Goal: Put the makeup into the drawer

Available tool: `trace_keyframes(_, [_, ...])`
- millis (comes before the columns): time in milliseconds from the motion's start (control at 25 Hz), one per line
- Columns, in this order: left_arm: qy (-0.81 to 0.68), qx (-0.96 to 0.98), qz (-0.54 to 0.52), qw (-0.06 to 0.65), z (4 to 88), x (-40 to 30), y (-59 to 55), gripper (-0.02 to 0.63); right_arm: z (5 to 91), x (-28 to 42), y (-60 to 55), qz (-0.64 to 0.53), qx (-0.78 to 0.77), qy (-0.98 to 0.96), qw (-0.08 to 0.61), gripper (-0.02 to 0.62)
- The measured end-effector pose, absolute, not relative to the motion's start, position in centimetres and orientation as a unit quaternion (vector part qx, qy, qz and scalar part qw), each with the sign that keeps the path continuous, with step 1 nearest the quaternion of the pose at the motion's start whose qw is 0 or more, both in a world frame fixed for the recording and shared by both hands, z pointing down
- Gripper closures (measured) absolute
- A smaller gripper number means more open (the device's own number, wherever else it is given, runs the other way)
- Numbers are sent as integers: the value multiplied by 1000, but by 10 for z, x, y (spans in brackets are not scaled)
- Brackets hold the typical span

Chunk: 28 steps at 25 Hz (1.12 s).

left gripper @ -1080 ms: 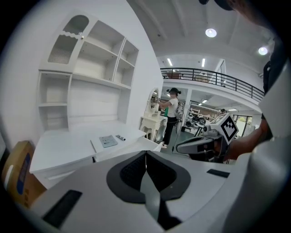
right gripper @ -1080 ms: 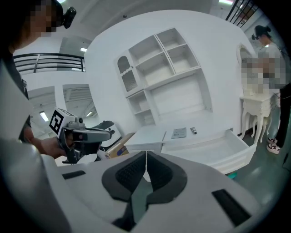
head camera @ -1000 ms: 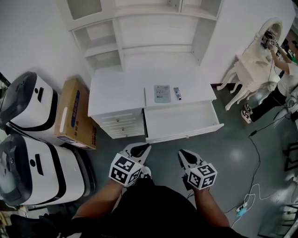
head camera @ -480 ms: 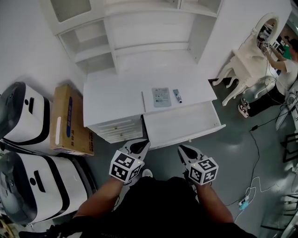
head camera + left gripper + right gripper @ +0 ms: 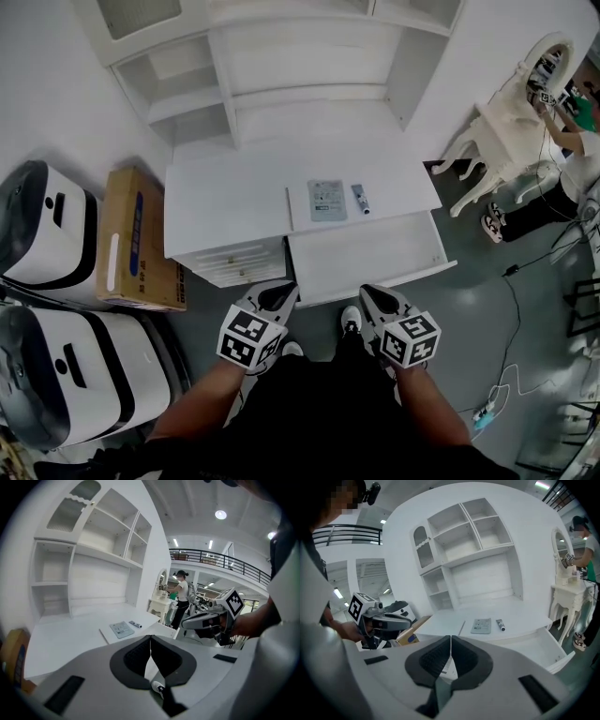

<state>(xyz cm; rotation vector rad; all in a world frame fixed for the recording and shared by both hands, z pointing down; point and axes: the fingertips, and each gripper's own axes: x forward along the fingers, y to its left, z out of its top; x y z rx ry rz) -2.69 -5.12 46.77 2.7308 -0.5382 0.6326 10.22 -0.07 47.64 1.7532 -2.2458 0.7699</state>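
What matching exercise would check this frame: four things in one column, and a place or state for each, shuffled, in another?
1. grey packet
2. drawer
3. cardboard box
4. right gripper

A. pulled open
B. shut, with nothing held
C. standing beside the desk
D. lying on the desk top next to a small tube

Pairs: 1-D, 2-A, 3-C, 4-B

White counter, flat grey packet lying near its front edge, small tube just beside, open drawer below.
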Motion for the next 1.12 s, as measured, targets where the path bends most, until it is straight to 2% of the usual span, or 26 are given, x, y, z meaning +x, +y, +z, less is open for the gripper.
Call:
trace_keyframes(640, [-267,913,256,172,502,44,-112,595,517,212,-109,257,565,-773,131,568])
trace_keyframes(880, [-286,903,268,178,508,74,-118,595,564,247,-150,257,553,-772,178,566])
trace_keyframes(1120, [-330,879,282,200,522,67,-124,595,617,272,-200,258,557,-759,217,565])
